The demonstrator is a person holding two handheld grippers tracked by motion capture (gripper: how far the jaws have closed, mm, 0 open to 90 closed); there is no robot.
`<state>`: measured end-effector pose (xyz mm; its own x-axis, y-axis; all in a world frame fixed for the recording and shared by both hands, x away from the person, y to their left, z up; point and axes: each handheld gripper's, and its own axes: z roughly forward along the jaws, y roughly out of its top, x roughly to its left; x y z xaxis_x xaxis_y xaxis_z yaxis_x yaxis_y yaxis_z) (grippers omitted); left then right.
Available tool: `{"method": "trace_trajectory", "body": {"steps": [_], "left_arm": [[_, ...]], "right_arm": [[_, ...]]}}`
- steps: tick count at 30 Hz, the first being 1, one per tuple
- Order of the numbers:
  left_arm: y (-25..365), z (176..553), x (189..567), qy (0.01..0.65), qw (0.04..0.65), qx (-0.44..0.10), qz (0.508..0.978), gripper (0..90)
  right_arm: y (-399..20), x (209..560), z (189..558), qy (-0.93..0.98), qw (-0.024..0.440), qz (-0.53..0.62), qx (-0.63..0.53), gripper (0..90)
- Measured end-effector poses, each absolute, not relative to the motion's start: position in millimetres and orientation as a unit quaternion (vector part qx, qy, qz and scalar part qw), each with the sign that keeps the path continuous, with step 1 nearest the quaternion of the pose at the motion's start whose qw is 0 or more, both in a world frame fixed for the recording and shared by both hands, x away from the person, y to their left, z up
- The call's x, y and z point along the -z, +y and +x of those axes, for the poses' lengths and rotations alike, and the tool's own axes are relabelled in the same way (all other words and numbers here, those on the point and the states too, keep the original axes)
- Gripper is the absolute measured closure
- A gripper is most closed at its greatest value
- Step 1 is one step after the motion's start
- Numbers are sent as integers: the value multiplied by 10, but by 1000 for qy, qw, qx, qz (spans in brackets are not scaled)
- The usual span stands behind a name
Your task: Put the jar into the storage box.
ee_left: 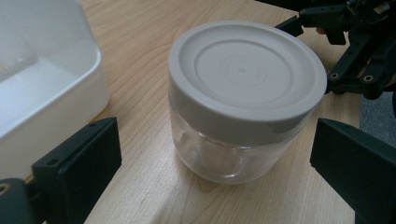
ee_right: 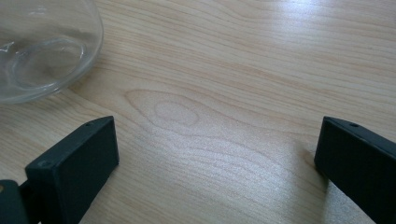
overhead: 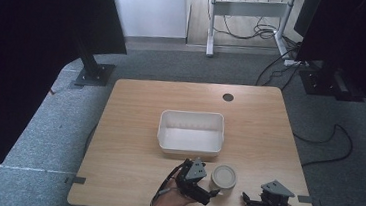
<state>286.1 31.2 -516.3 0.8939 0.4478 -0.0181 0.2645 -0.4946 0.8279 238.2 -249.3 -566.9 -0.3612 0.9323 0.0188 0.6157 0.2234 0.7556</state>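
Note:
A clear glass jar (ee_left: 210, 149) with a flat grey lid (ee_left: 247, 74) stands upright on the wooden table (overhead: 133, 129), close to its near edge. My left gripper (ee_left: 215, 140) is open, with one black jaw on each side of the jar and neither touching it. From above, the left gripper (overhead: 208, 184) sits just left of the jar (overhead: 224, 177). My right gripper (overhead: 246, 201) is to the jar's right, low over the table. It (ee_right: 217, 140) is open over bare wood, and the jar's glass base (ee_right: 42, 51) is at the upper left.
A white rectangular bin (overhead: 191, 134) stands empty in the middle of the table, just beyond the jar; its wall (ee_left: 46, 93) is at the left in the left gripper view. A cable hole (overhead: 228, 97) marks the far edge. Dark stands and cables surround the table.

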Motion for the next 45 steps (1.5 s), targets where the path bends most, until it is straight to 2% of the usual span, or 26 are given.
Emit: {"method": "trace_trajectory", "body": {"steps": [20,31,45], "left_arm": [[7,2908,5327,198,439,-99,871,35],[-199,2928,5402,195,411,-116,883,92],[-206,2911,5390,205,419,-114,877,103]], "right_arm": [[-2491,5667,2384,750,226,515,-347,0],[-2491,5667,2382,751,226,514,-348,0],[-2493,5669,2380,752,226,512,-349,0]]}}
